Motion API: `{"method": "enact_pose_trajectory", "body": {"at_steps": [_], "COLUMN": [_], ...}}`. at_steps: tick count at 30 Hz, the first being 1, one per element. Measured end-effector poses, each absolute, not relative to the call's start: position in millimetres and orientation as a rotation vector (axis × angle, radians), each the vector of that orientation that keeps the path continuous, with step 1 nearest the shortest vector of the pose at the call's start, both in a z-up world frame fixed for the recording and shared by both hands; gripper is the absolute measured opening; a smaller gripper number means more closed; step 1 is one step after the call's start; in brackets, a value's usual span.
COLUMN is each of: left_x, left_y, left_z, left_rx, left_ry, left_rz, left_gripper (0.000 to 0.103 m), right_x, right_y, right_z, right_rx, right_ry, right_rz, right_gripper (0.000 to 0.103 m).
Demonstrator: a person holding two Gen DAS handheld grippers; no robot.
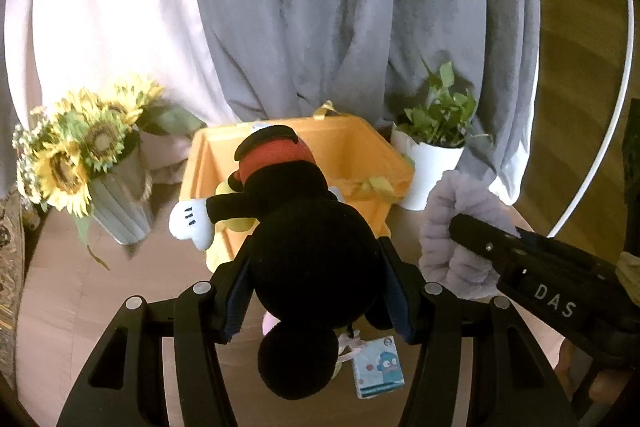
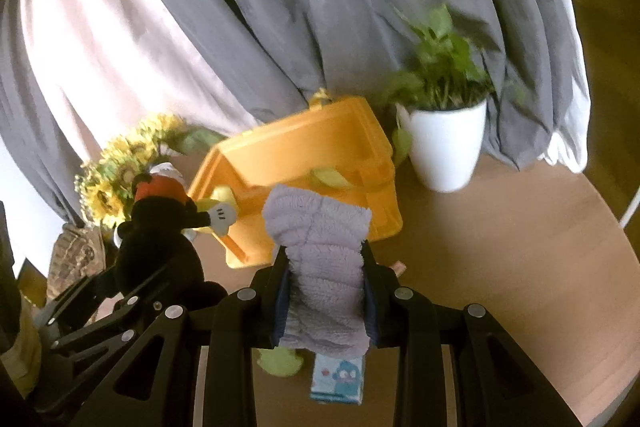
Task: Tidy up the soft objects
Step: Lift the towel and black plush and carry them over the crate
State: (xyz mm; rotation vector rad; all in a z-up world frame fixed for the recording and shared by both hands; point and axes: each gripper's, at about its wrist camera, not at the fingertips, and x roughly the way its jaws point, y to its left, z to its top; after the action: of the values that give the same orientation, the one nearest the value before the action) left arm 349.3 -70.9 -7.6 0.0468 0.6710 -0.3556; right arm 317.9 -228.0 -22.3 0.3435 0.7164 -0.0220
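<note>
The left tongs [image 1: 316,267] clamp a black plush mouse [image 1: 304,247] above the desk [image 2: 500,247], in front of an orange bin [image 1: 360,147]. The right tongs [image 2: 326,291] pinch a fuzzy lilac cloth [image 2: 320,247]. Sunflowers [image 1: 76,155] stand left of the bin, a potted plant [image 2: 444,107] right (gray curtains behind). Only the right view shows a green soft thing [image 2: 280,363] beside the small blue carton [image 2: 338,379].
</note>
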Motion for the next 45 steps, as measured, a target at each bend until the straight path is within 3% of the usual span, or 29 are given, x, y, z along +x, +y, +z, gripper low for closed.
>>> {"method": "enact_pose_trajectory", "body": {"at_steps": [25, 45], "left_x": [410, 508], "left_y": [-74, -72], "left_z": [32, 10], "left_rx": [0.055, 0.046], "left_ry": [0.592, 0.65], "left_rz": [-0.305, -0.275], "left_gripper": [0.057, 0.057], "right_x": [381, 489], "right_y": [-222, -227], "right_z": [12, 1], "right_rx": [0.31, 0.251], "right_ry": [0.629, 0.674], "right_rz": [0.067, 0.081], "right_gripper": [0.031, 0.031]}}
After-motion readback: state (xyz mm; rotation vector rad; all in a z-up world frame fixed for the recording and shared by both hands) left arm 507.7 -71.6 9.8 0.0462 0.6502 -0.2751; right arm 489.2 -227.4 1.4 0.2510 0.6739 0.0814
